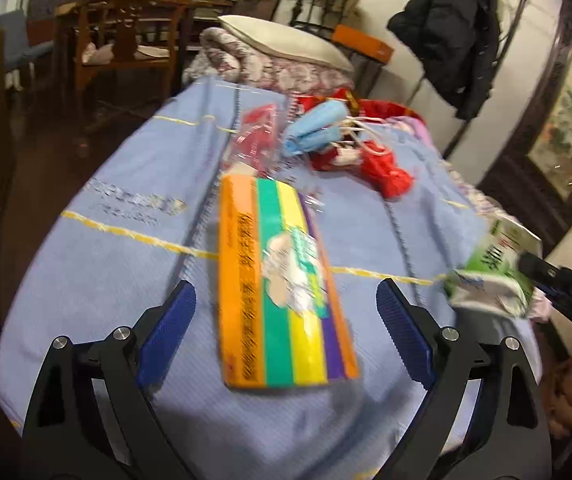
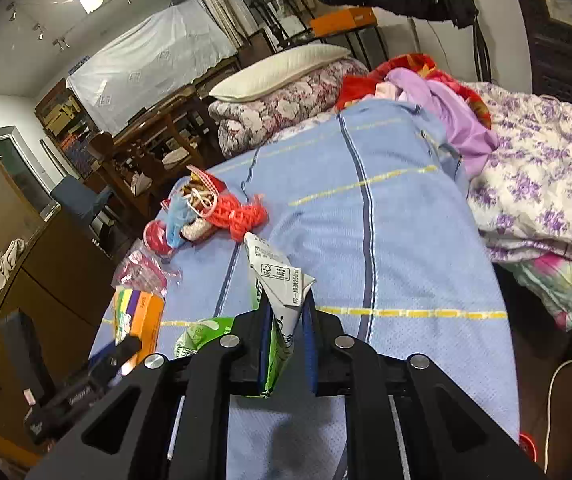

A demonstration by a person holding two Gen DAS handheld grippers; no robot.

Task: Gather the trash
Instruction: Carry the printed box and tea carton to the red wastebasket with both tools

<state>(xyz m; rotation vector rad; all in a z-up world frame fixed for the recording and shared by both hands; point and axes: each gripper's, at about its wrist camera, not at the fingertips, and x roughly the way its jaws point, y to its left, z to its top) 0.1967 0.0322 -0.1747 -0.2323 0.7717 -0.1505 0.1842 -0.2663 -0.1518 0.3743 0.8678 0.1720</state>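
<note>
A rainbow-striped flat packet [image 1: 282, 284] lies on the blue bed cover [image 1: 126, 264], straight ahead between the fingers of my open left gripper [image 1: 286, 312]. My right gripper [image 2: 286, 312] is shut on a crushed green and white drink carton [image 2: 278, 280], held above the cover; the carton also shows at the right of the left wrist view [image 1: 489, 272]. Further up the bed lie a blue face mask [image 1: 313, 128], red plastic scraps [image 1: 381, 168] and a clear pink wrapper [image 1: 256, 136]. The striped packet also shows in the right wrist view [image 2: 138, 316].
A pillow [image 2: 278, 68] on a rolled floral quilt [image 2: 286, 108] lies at the bed's head. Purple floral bedding [image 2: 545, 184] is heaped along the right side. Wooden chairs [image 1: 126, 36] and a dark cabinet [image 2: 62, 280] stand left of the bed. A black coat [image 1: 453, 32] hangs on the wall.
</note>
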